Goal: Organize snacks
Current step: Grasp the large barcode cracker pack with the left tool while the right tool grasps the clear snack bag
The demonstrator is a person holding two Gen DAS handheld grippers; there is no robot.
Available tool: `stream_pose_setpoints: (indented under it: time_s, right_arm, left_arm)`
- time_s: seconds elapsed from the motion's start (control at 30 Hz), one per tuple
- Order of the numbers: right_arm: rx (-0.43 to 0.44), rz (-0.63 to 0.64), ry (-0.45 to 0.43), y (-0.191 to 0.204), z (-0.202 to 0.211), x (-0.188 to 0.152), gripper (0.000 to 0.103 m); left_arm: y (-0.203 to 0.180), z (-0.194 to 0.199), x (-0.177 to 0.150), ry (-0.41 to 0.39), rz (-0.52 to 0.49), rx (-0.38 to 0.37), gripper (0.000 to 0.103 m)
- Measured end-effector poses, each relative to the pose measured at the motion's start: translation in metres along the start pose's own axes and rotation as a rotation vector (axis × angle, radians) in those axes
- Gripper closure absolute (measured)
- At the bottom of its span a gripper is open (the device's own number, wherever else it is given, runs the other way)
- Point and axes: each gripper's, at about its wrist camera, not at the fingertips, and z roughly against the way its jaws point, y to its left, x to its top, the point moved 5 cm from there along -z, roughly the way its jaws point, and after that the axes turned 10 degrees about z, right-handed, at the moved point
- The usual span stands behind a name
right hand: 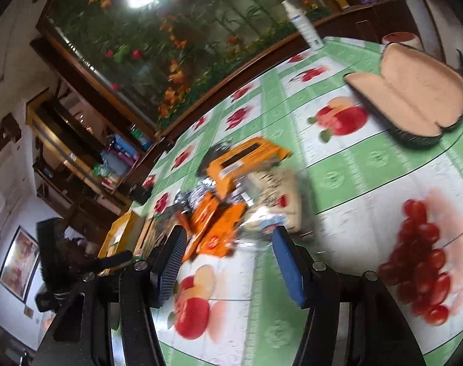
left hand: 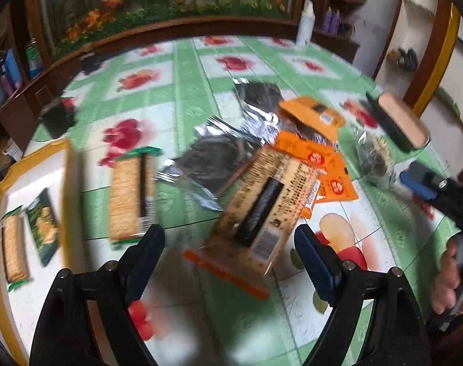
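Note:
A pile of snack packets lies on the fruit-print table (left hand: 185,70). My left gripper (left hand: 228,238) is open above the near end of an orange-edged cracker packet (left hand: 262,207), and neither pad touches it. A green-edged cracker packet (left hand: 130,195) lies to its left. Dark foil packets (left hand: 213,164), small orange packets (left hand: 332,177) and a clear packet (left hand: 374,155) lie beyond. Two green packets (left hand: 43,228) rest in the yellow-rimmed tray (left hand: 33,164) at the left. My right gripper (right hand: 228,238) is open and holds nothing, just short of the orange packets (right hand: 213,228) and a cream packet (right hand: 277,195).
An open glasses case (right hand: 414,100) lies at the far right of the table, with a white bottle (right hand: 304,27) behind it. A small black box (left hand: 57,116) sits at the far left. Shelves and a flower picture back the table. A hand (left hand: 451,277) holds the right gripper.

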Motion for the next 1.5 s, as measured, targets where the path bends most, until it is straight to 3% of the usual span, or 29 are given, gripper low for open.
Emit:
stream_pose_setpoints:
  time_s: [0.2, 0.3, 0.37, 0.53, 0.6, 0.7, 0.83, 1.03, 1.2, 1.23, 1.27, 1.3, 1.5]
  right_arm:
    - [-0.057, 0.007, 0.019, -0.016, 0.007, 0.003, 0.034]
    - [-0.128, 0.043, 0.100, -0.019, -0.006, 0.011, 0.034]
    - [-0.151, 0.038, 0.152, -0.023, -0.018, 0.016, 0.034]
    - [-0.216, 0.040, 0.234, -0.029, -0.048, 0.019, 0.034]
    - [-0.259, 0.077, 0.193, -0.027, -0.050, 0.018, 0.048]
    - [-0.226, 0.109, 0.162, -0.022, -0.050, 0.017, 0.056]
    - [-0.204, 0.156, 0.098, -0.012, -0.039, 0.020, 0.057]
    - [-0.166, 0.195, 0.081, 0.000, -0.039, 0.025, 0.057]
    - [-0.161, 0.249, 0.083, 0.011, -0.041, 0.024, 0.057]
    - [-0.153, 0.252, 0.083, 0.012, -0.041, 0.023, 0.057]
    - [-0.144, 0.254, 0.081, 0.012, -0.041, 0.023, 0.057]
    - [-0.138, 0.256, 0.078, 0.014, -0.040, 0.023, 0.057]
    - [-0.108, 0.288, 0.056, 0.022, -0.036, 0.023, 0.057]
  left_arm:
    - [-0.013, -0.034, -0.003, 0.034, -0.064, 0.069, 0.017]
    - [-0.013, -0.038, -0.001, 0.018, -0.024, 0.018, 0.019]
    - [-0.015, -0.035, 0.000, -0.023, -0.032, 0.018, 0.034]
    - [-0.015, -0.023, -0.007, -0.107, -0.011, -0.023, 0.040]
    - [-0.013, -0.017, -0.007, -0.141, 0.010, -0.067, 0.043]
    - [-0.011, -0.017, -0.006, -0.143, 0.023, -0.089, 0.043]
    - [-0.012, -0.018, -0.004, -0.134, 0.023, -0.103, 0.043]
    - [-0.011, -0.024, -0.006, -0.096, 0.024, -0.091, 0.043]
    - [-0.018, -0.031, -0.002, -0.061, 0.019, -0.074, 0.032]
    - [-0.018, -0.031, -0.001, -0.067, 0.022, -0.075, 0.032]
    - [-0.018, -0.031, -0.001, -0.080, 0.026, -0.064, 0.043]
    - [-0.017, -0.031, -0.002, -0.091, 0.025, -0.049, 0.046]
    - [-0.015, -0.017, -0.012, -0.110, 0.077, -0.073, 0.050]
